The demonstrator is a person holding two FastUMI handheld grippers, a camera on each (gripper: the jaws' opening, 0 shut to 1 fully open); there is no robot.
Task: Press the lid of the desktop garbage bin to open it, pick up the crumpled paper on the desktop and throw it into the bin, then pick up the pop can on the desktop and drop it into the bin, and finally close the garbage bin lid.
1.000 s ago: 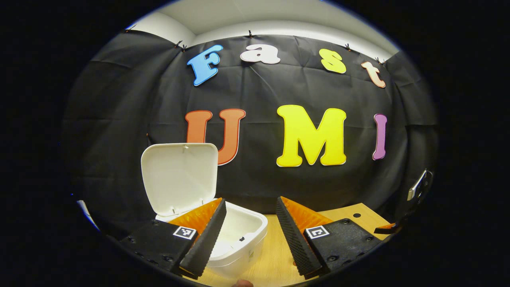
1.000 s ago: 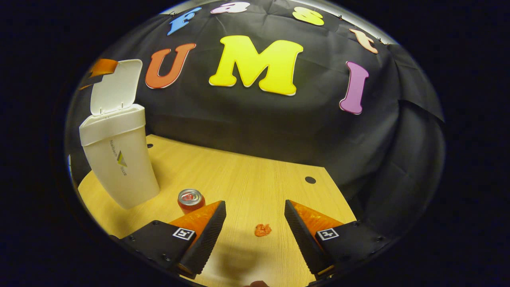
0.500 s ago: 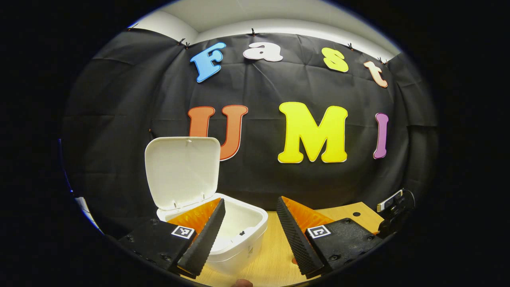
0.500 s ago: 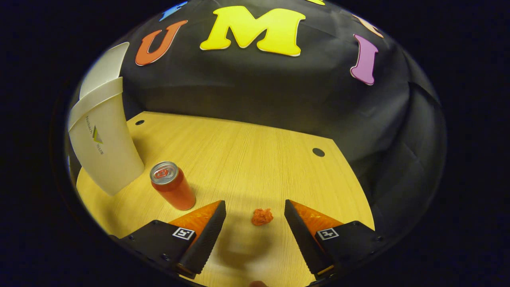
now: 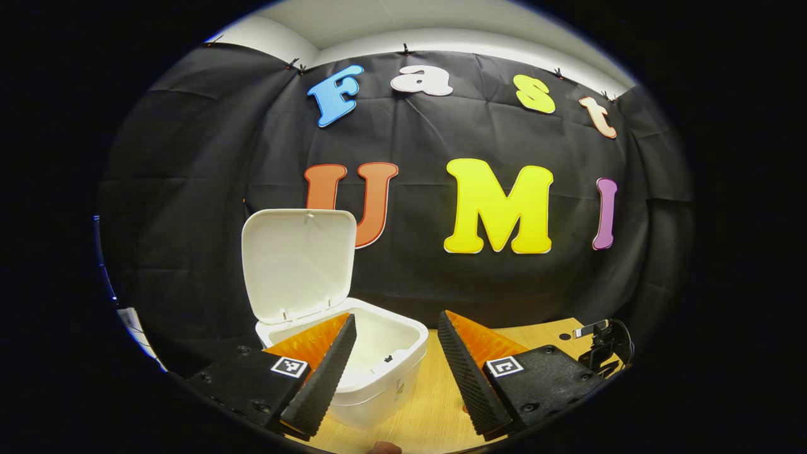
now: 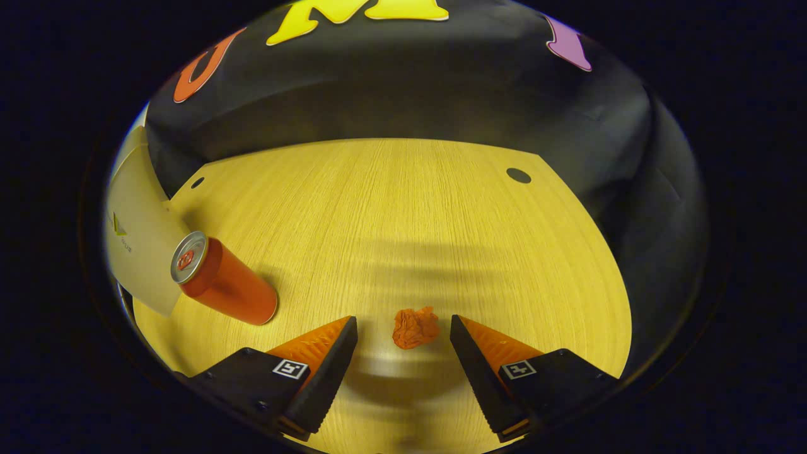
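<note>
The left gripper is held roughly level, its two fingers spread wide with nothing between them. The right gripper tilts steeply downward, fingers likewise parted. In the left gripper view, a fingertip shows at the bottom edge.

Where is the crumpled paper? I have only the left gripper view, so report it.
Observer: The small crumpled orange-red paper ball lies on the light wooden table, in the gap between the open fingers of the right gripper. Neither finger presses on it.
Operator: Now give me the can.
Observer: The red metal pop can stands on the table, to the left of that gripper in the right gripper view. It is in front of the white plastic bin. I cannot tell whether the two touch.
</note>
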